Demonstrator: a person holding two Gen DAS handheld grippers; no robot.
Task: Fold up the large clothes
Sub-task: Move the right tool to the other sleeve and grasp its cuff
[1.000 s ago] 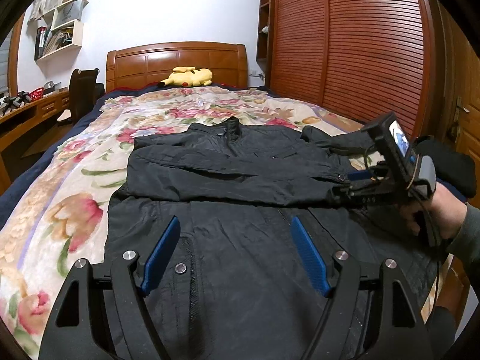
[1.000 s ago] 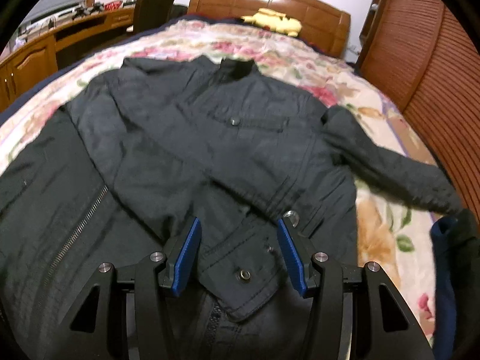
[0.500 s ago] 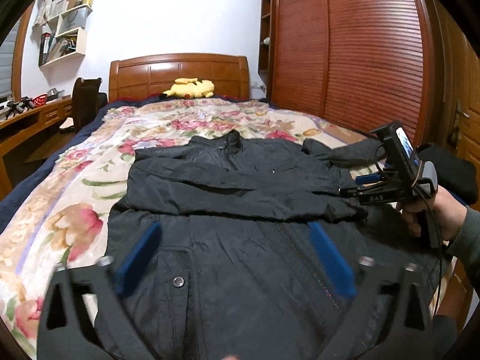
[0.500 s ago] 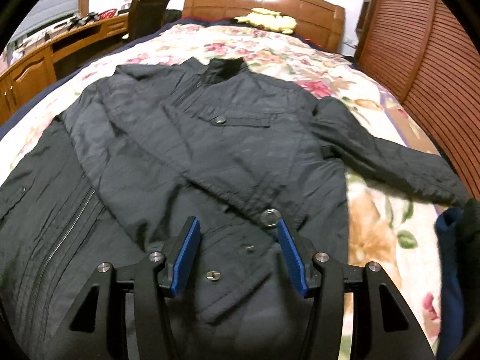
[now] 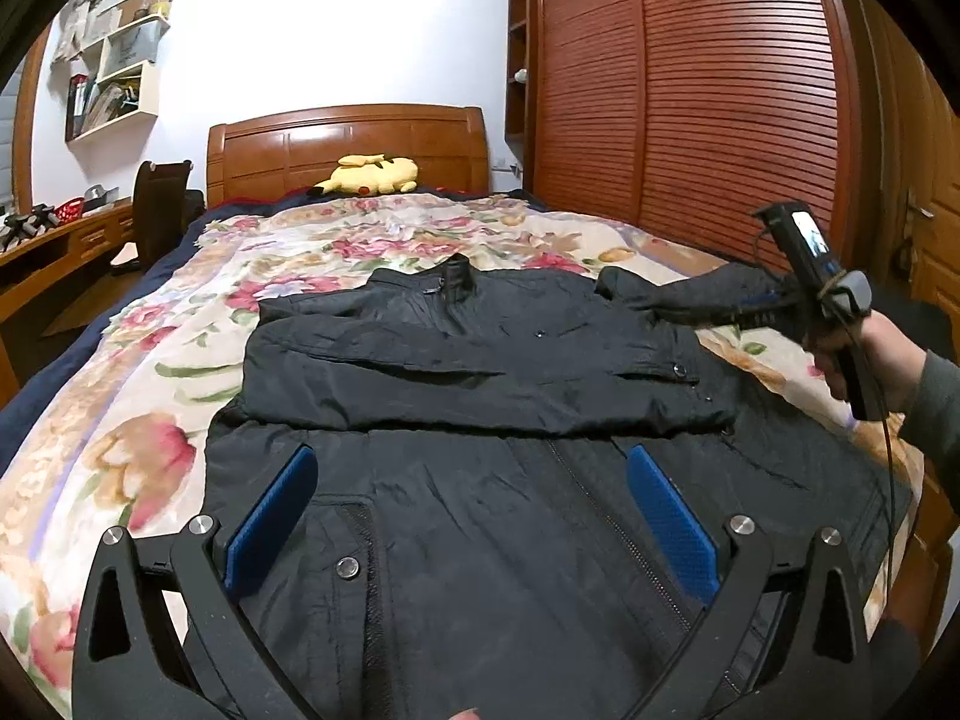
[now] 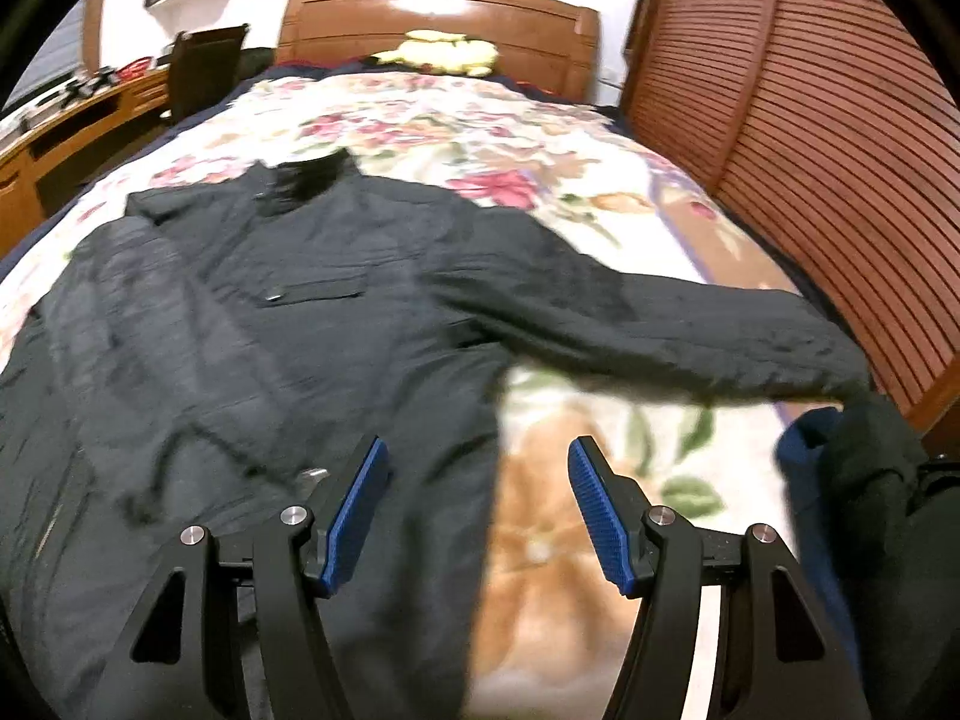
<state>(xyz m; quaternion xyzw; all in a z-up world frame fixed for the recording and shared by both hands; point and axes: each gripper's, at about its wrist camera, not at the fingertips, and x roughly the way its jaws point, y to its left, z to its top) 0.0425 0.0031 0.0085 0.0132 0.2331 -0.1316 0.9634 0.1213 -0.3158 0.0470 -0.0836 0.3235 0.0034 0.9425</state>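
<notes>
Both grippers, left gripper (image 5: 471,516) and right gripper (image 6: 478,507), gape empty. Pinch outstretched sleeve (image 6: 690,330) of black nylon jacket (image 5: 480,360) near cuff; fold across chest.

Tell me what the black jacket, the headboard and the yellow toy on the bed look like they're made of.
Black jacket: likely thin synthetic woven fabric such as nylon or polyester, matte with fine crinkles, metal snaps and zipper.
Headboard: wood or wood veneer, orange-brown, glossy lacquer, shown by the sheen and panel grooves.
Yellow toy: soft plush, judging by its rounded, fuzzy, slumped shape.
</notes>
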